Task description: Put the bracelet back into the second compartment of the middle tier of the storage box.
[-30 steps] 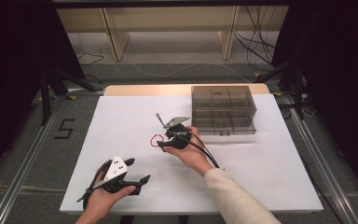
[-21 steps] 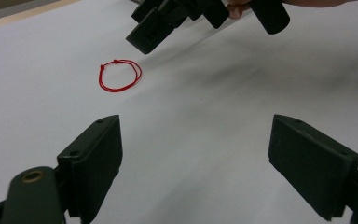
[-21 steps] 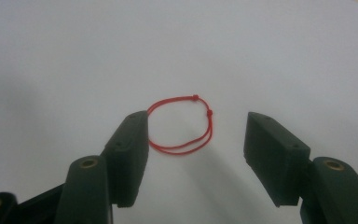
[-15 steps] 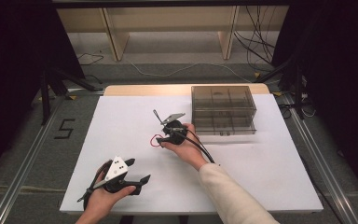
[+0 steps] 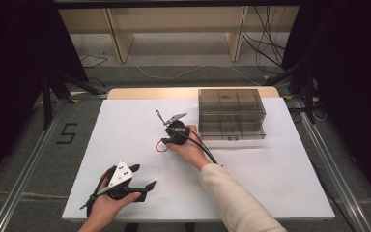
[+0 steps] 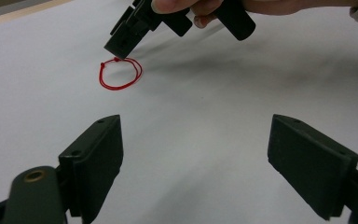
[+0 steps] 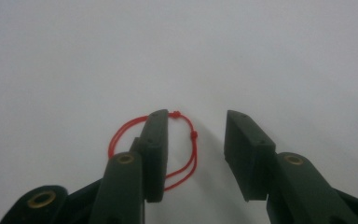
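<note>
A person sits at a table covered with a white sheet (image 5: 125, 125). The right gripper (image 7: 196, 135) is tipped down over a small loop of red string (image 7: 186, 154) that lies flat on the sheet near the middle of the table. Its jaws are partly open and grip nothing; one jaw stands over the loop, with part of the string showing in the gap between them. The left gripper (image 6: 196, 154) rests low at the near left edge, well apart from the string, its jaws spread wide and empty. At the far right of the table sits a smoky clear plastic box (image 5: 231, 113) with compartments, its lid down.
</note>
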{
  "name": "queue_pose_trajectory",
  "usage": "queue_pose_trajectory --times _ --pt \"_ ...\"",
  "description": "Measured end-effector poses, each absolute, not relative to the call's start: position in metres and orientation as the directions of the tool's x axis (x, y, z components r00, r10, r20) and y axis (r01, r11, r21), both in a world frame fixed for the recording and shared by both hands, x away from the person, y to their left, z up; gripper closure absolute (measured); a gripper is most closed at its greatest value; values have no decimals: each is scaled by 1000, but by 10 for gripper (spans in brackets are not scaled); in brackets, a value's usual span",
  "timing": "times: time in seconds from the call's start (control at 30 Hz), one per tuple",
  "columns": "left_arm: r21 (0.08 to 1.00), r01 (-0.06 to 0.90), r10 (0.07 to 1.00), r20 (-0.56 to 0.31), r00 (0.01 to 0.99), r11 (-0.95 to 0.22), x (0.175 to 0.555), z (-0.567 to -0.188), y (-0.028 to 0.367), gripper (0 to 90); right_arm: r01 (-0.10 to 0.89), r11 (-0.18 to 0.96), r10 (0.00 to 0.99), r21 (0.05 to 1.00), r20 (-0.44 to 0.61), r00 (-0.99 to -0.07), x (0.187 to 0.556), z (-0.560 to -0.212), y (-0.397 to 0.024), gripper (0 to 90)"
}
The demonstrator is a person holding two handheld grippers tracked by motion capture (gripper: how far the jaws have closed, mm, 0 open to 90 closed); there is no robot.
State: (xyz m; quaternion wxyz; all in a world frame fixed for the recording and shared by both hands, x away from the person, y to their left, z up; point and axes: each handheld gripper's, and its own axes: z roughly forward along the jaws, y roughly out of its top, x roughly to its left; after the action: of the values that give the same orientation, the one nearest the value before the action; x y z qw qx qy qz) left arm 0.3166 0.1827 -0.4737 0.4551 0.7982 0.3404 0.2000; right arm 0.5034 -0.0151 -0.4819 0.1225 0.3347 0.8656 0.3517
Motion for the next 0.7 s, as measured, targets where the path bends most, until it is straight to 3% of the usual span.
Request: queue_pose_trajectory --times 0.7 --pt "862 358 719 10 695 -358 317 -475 182 186 490 543 665 682 8 -747 510 -491 -7 808"
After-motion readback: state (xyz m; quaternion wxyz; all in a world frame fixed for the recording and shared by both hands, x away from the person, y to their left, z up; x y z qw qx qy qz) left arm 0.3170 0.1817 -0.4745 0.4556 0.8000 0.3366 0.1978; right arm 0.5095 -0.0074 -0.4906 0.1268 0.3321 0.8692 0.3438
